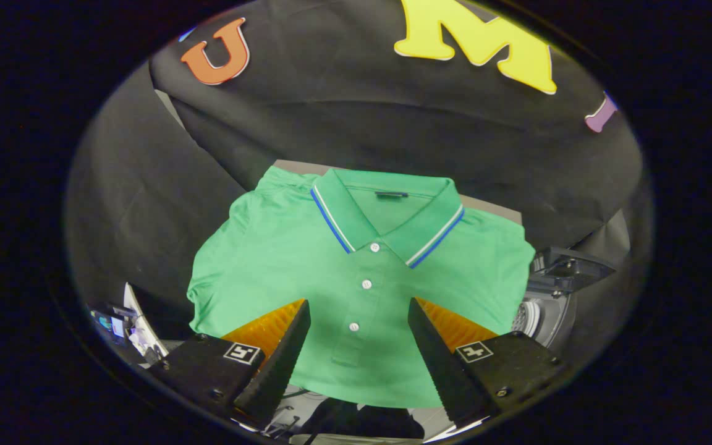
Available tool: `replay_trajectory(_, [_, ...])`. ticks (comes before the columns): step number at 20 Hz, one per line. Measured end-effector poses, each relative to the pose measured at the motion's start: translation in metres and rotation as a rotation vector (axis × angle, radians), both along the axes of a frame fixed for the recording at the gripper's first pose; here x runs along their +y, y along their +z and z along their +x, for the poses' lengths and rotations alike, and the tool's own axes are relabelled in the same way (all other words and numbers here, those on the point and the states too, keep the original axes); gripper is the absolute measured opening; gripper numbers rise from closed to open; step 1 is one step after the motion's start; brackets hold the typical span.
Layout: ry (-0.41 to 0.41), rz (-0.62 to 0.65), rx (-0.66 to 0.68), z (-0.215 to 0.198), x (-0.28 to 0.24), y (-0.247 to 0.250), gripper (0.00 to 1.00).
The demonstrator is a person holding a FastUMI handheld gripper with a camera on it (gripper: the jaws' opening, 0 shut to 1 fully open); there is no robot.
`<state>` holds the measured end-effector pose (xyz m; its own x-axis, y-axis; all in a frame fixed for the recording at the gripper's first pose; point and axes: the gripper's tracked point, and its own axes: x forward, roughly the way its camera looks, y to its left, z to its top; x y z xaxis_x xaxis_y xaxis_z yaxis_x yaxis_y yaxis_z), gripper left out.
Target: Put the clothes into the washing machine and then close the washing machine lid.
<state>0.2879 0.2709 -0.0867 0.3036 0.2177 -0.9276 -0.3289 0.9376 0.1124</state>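
A green polo shirt [306, 259] with a blue-and-white striped collar lies folded flat on a small table, collar toward the booth wall, and its three white buttons run down the placket. My gripper [359, 315] hovers above the shirt's lower half with its fingers wide apart and nothing between them; the placket shows in the gap. To the right of the shirt, past the right finger, stands a washing machine [547, 309] with its dark lid [569, 266] raised and the perforated drum visible.
The table's edge [492, 207] peeks out behind the shirt's right shoulder. A cluttered spot with a white sheet and small items [127, 321] lies left of the left finger. Black cloth walls close in behind and on both sides.
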Motion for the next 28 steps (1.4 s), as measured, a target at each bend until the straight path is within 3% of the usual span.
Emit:
replay_trajectory(6, [0.047,-0.116,0.081,0.006,-0.003,-0.029,1.0])
replay_trajectory(12, [-0.068,-0.174,0.166,0.005,0.006,-0.029,0.95])
replay_trajectory(16, [-0.021,-0.193,0.2,0.005,0.005,-0.031,0.93])
replay_trajectory(18, [-0.003,-0.184,0.187,0.008,0.002,-0.031,0.84])
replay_trajectory(23, [-0.019,-0.157,0.188,0.022,-0.012,-0.026,0.16])
replay_trajectory(25, [-0.024,-0.114,0.23,0.021,-0.014,-0.025,0.08])
replay_trajectory(28, [-0.032,-0.053,0.242,0.023,-0.013,-0.017,0.06])
